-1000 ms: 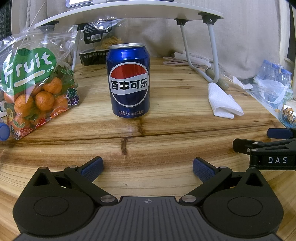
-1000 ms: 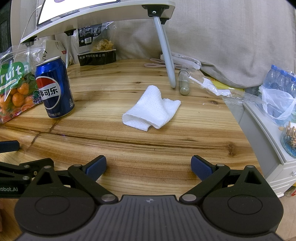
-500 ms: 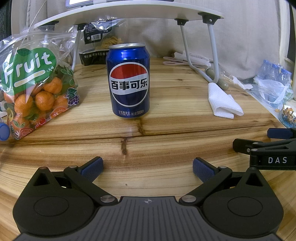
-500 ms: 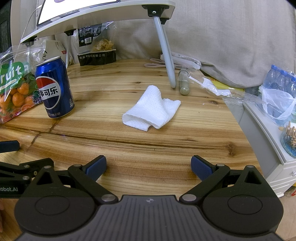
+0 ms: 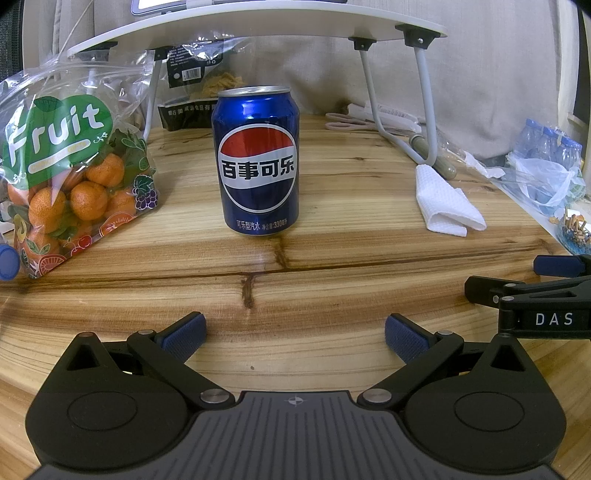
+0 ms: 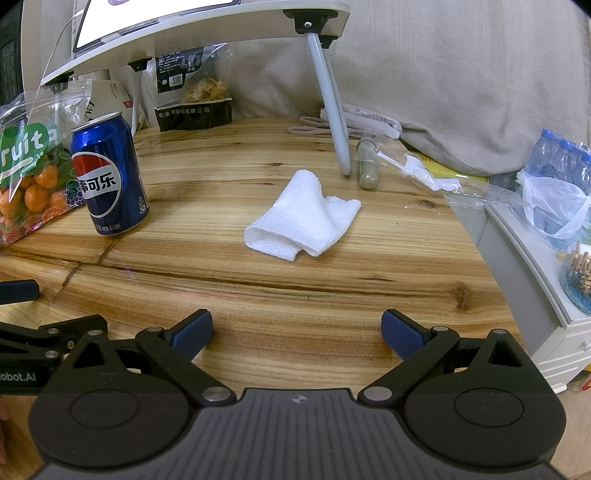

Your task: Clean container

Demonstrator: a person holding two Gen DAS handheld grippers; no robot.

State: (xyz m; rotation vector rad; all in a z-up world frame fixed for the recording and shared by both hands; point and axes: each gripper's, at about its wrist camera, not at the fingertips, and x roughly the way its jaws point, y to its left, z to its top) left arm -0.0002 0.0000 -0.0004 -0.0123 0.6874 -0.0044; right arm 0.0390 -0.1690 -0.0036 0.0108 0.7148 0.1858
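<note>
Tongs in both our hands are spread wide, pinching nothing: the left gripper faces an upright blue cola can standing on the wooden table, and the right gripper faces a folded white cloth lying well right of the can. A bag of oranges rests left of the can.

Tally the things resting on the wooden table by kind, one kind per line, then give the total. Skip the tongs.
Blue Pepsi drink can: 1
White folded paper towel: 1
Clear plastic fruit bag of oranges: 1
Black-labelled snack bag: 1
White folding lap desk: 1
Pale pink-handled scissors: 1
Clear tube of greenish powder: 1
Total: 7
</note>
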